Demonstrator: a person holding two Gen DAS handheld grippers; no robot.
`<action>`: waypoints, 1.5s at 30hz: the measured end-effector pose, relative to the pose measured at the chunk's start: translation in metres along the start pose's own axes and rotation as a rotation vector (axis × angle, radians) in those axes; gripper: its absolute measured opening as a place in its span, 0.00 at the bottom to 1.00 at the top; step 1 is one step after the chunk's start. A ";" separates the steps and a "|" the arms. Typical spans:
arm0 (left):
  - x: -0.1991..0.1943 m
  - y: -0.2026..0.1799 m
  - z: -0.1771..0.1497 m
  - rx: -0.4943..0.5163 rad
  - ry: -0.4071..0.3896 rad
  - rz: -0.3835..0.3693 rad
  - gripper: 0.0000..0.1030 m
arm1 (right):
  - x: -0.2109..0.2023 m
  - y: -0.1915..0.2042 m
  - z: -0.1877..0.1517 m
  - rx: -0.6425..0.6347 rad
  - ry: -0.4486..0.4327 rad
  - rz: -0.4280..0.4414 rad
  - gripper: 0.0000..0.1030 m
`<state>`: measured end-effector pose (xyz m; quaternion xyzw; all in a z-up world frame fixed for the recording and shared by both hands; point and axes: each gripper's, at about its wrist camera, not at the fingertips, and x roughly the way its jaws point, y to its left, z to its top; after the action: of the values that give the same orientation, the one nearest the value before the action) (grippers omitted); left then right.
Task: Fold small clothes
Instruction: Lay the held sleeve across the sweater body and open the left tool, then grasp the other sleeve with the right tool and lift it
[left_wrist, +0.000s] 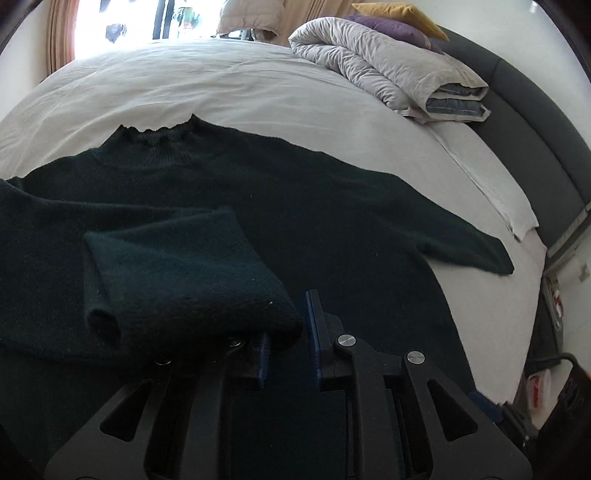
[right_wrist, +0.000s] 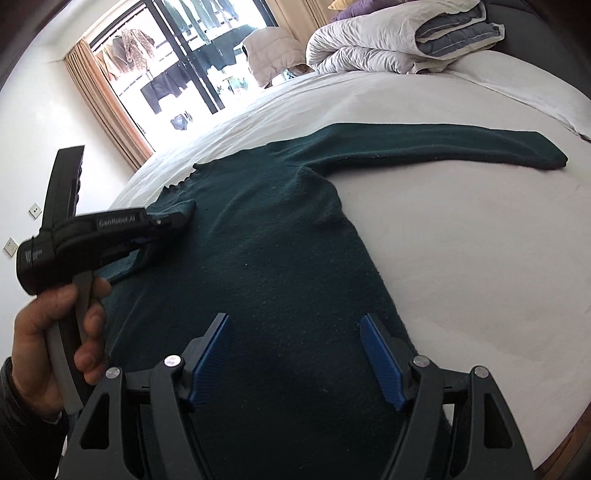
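Daylight from the balcony window (right_wrist: 173, 74) falls across a white-sheeted bed (right_wrist: 461, 258), and on it we have the dark green sweater (right_wrist: 280, 266) spread flat, neck toward the window. Its right sleeve (right_wrist: 443, 146) lies stretched out across the sheet, well apart from both tools. The left sleeve (left_wrist: 177, 280) is brought in over the chest.

Our left gripper (left_wrist: 290, 332) has its jaws nearly together, and the cuff end of that sleeve is bunched around and over its left finger; the knit hides the pad there, so we cannot tell whether it is truly pinched or merely draped. Our right gripper (right_wrist: 295, 358) hovers wide open over the lower body of the sweater, with nothing between its jaws.

We judge the risks as follows. If the cuff is only hooked on one finger, drawing back could drag the sleeve off its fold or pull the shoulder askew. The fuzzy knit may cling to the ribbed pads (right_wrist: 210, 360) and lift with them. Pressing the right gripper down while the left tugs could rumple the body.

No container is in view; a folded duvet (left_wrist: 388, 66) and cushions (left_wrist: 391, 20) sit at the headboard end.
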<state>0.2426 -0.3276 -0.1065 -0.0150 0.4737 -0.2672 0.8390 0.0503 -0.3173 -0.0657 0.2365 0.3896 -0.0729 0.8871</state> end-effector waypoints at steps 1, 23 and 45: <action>-0.005 0.002 -0.003 -0.003 0.011 -0.003 0.17 | 0.002 0.002 0.005 -0.009 -0.001 -0.004 0.76; -0.115 0.211 -0.048 -0.431 -0.381 -0.004 0.83 | 0.079 0.221 0.009 -0.903 -0.117 -0.081 0.80; -0.105 0.242 -0.076 -0.421 -0.437 -0.028 0.83 | 0.119 0.138 0.110 -0.357 -0.089 -0.004 0.26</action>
<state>0.2441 -0.0546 -0.1333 -0.2524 0.3268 -0.1649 0.8957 0.2473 -0.2416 -0.0376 0.0712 0.3571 -0.0147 0.9313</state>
